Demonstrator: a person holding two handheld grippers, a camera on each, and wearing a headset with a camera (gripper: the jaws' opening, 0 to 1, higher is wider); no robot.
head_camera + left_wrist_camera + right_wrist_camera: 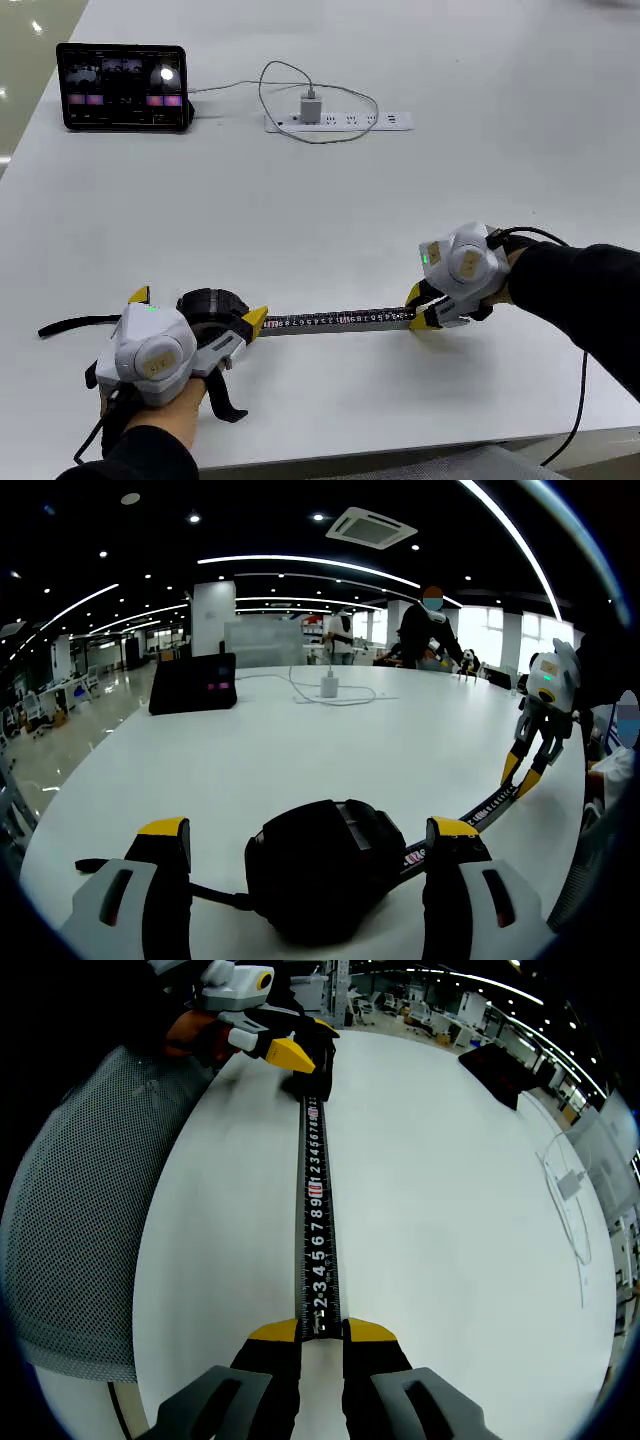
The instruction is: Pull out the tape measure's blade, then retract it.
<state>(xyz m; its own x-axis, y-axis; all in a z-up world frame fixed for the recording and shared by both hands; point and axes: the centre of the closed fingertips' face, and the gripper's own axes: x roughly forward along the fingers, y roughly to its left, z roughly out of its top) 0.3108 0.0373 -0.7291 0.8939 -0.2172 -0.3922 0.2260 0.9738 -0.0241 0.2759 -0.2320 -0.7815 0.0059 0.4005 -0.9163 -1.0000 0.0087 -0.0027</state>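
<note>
Black tape measure point(212, 305) sits on bench point(350, 200), near edge. Left hand-held gripper point(197, 307) spreads wide, jaws straddling case; we cannot tell firm clamp. Right hand-held gripper point(415, 310) pinches tight on blade point(340, 320) tip. Blade lies stretched flat between both. We judge pull-out largely done, retraction left.

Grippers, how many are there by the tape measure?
2. The left gripper sits open around the tape measure's case; the right gripper pinches the end of the pulled-out blade.
</note>
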